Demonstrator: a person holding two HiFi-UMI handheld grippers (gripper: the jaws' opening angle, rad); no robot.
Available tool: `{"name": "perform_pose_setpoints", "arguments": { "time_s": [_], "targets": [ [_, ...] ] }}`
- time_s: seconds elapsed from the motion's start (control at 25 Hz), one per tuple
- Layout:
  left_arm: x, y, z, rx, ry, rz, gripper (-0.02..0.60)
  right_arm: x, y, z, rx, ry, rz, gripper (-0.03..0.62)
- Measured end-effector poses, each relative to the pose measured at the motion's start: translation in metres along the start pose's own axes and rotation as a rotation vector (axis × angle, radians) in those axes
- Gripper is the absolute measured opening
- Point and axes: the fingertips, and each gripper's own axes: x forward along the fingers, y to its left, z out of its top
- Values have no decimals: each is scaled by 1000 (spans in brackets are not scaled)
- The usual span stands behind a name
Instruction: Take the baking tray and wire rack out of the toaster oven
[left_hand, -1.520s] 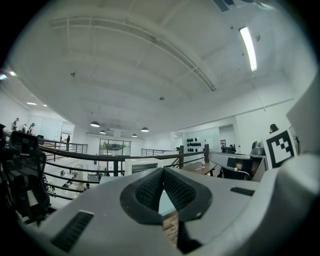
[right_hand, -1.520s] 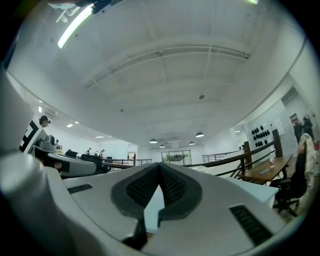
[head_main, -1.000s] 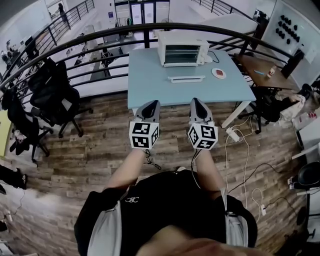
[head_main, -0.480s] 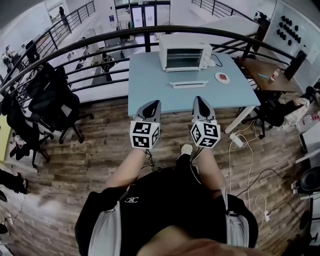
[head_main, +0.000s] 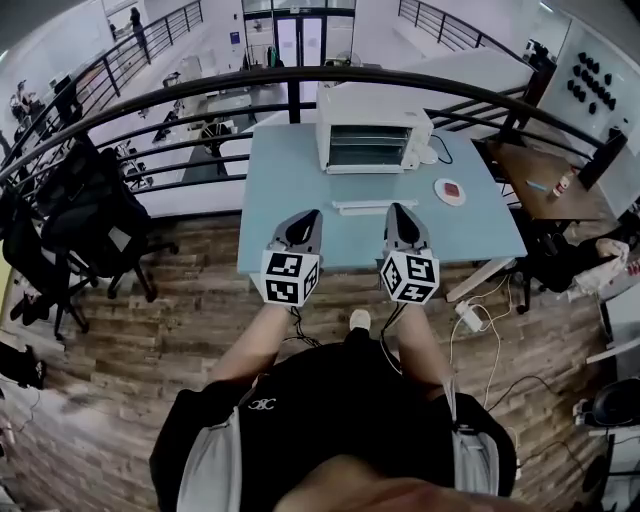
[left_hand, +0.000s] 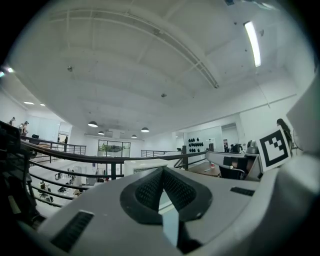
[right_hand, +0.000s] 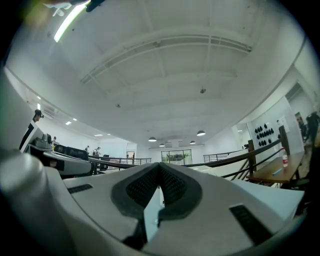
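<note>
A white toaster oven stands at the far side of a light blue table. Thin rack lines show through its front; I cannot make out the tray. A white bar lies on the table just in front of it. My left gripper and right gripper are held side by side over the table's near edge, both shut and empty, well short of the oven. In the left gripper view the shut left gripper points level at the oven beyond the railing. The right gripper is shut too.
A round white-and-red thing lies on the table's right part. A black railing curves behind the table. Black office chairs stand at the left, a brown table at the right. Cables and a power strip lie on the wooden floor.
The table and oven have come closer in the head view as the person walked toward them. Both grippers moved forward together and stayed shut.
</note>
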Motion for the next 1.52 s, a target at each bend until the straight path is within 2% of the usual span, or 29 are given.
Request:
{"name": "perform_pose_setpoints", "arguments": {
  "time_s": [0.2, 0.52, 0.84, 1.2, 1.52],
  "targets": [
    [88, 2, 1, 3, 7, 1, 14, 66, -57, -9, -18, 7, 14, 2],
    [222, 10, -13, -19, 65, 27, 14, 167, -148, -41, 8, 58, 29, 2],
    [314, 25, -26, -42, 128, 99, 14, 246, -206, -83, 57, 136, 86, 2],
    [355, 60, -39, -69, 169, 197, 14, 304, -218, -117, 92, 201, 164, 2],
    [377, 86, -51, -68, 193, 217, 14, 331, -216, -132, 96, 220, 169, 2]
  ]
}}
